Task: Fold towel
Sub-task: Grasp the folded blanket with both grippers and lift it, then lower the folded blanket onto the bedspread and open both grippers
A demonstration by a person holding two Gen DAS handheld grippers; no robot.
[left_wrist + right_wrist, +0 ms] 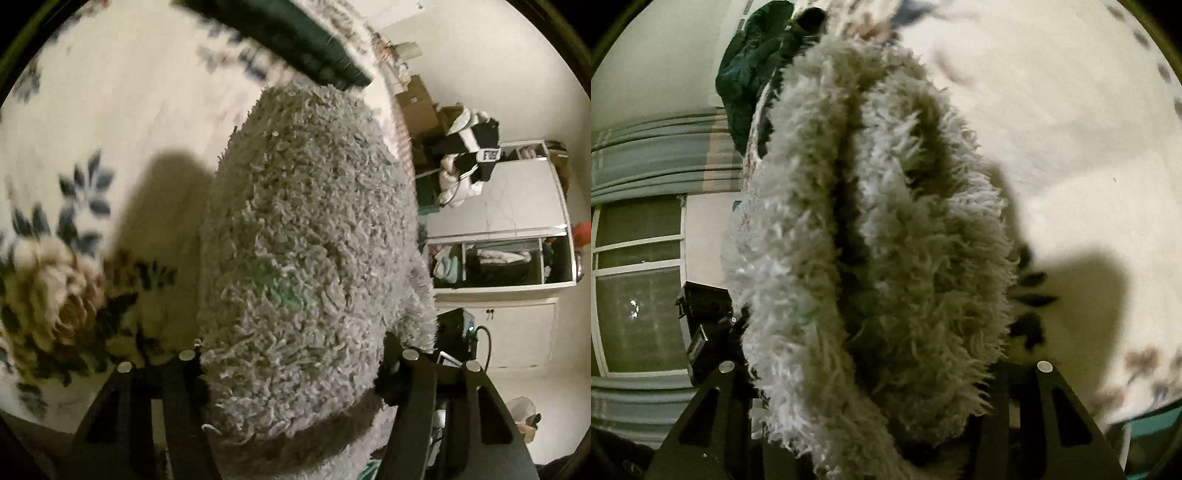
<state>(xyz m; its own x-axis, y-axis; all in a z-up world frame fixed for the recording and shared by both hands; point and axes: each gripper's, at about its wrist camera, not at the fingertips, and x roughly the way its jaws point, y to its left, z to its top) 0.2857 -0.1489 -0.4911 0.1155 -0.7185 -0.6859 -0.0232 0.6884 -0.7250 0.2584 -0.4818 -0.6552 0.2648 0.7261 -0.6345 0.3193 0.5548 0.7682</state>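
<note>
A shaggy grey towel (303,229) fills the middle of the left wrist view, bunched between the black fingers (177,373) of my left gripper (295,369), which is shut on it. In the right wrist view the same towel (871,240) hangs in thick folds with a dark crease down its middle, and my right gripper (886,376) is shut on it too. The towel is lifted above a cream bedspread (92,129) with blue and brown flowers. Its shadow falls on the bedspread (1071,147). Both grippers' fingertips are buried in the pile.
A dark green garment (288,40) lies on the bed beyond the towel, seen also as the green garment (750,70). A white cabinet (502,229) with clothes piled on it stands to the right. A window (639,288) with striped curtains is at the left.
</note>
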